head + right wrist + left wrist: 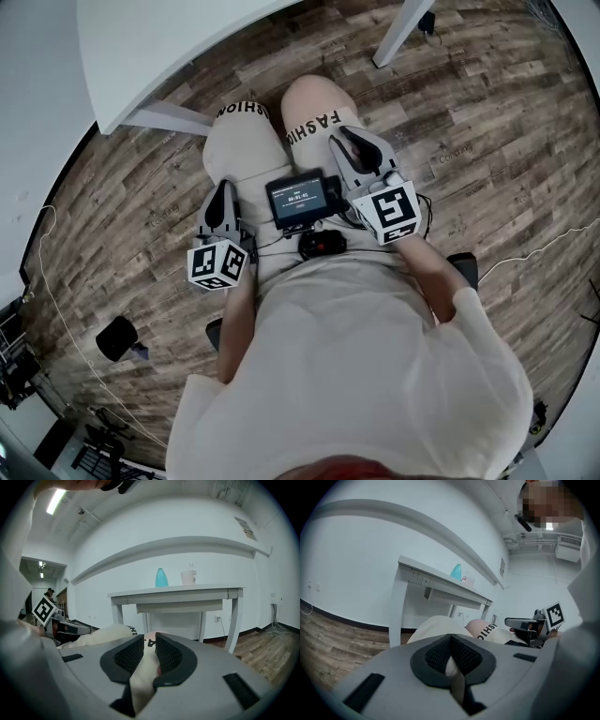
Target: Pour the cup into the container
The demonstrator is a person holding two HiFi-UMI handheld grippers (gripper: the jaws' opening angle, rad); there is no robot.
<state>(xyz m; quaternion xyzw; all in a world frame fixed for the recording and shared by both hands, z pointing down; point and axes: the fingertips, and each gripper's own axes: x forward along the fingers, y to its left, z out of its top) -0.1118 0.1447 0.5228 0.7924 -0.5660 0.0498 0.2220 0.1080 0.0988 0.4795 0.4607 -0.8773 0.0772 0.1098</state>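
While the person sits with both claws on the lap, the head view shows the left gripper and right gripper lying either side of a small screen. Both point past the knees toward the white table, whose corner juts over the wood floor. Bare floor surrounds the legs.

From the left gripper view, that claw's pads meet at the tips and grip nothing. Beyond and above it the table runs off at an angle. A teal container stands upright on the top, and a small pale shape just beside it is probably the cup, though it is too small to be sure. Both are well apart from the claw.

From the right gripper view, that claw is drawn together to a slim slit and holds nothing. The table faces it squarely. The container is opaque teal with a narrowed top. The cup is plain white and upright, near the container's right but apart from it, with a clear bottle close behind. Free tabletop runs to both edges, and all three stand well away from the claw, higher than it.
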